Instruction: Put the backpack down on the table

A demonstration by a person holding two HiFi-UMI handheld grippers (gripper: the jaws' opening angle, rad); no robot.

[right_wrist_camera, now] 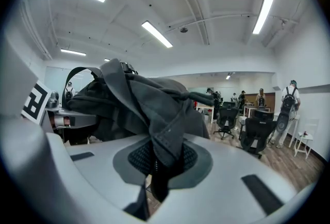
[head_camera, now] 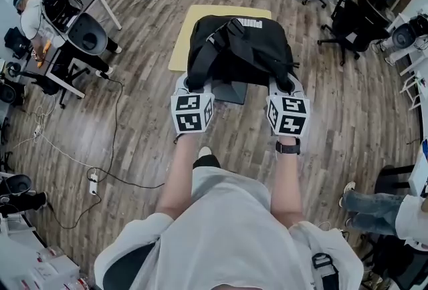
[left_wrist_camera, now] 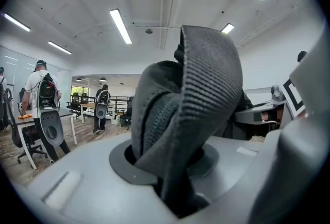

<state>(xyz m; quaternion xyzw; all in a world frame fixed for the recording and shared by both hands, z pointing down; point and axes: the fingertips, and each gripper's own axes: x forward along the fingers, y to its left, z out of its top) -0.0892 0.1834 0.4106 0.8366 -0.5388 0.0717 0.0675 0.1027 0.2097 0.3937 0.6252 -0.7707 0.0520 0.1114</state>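
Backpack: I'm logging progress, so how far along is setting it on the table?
Done: left gripper shut on a strap, right gripper on fabric. In hand: backpack held over the yellow table; contact unclear. Left: lower it, release.

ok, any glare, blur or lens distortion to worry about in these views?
Head view: strong fisheye, floorboards bow toward the edges; even light, backpack sharp but dark, little detail. Left gripper view: ceiling lights blown out, dark corner vignette, strap fills the centre, softer near the lens. Right gripper view: same blown lights and vignette, backpack fabric underexposed.
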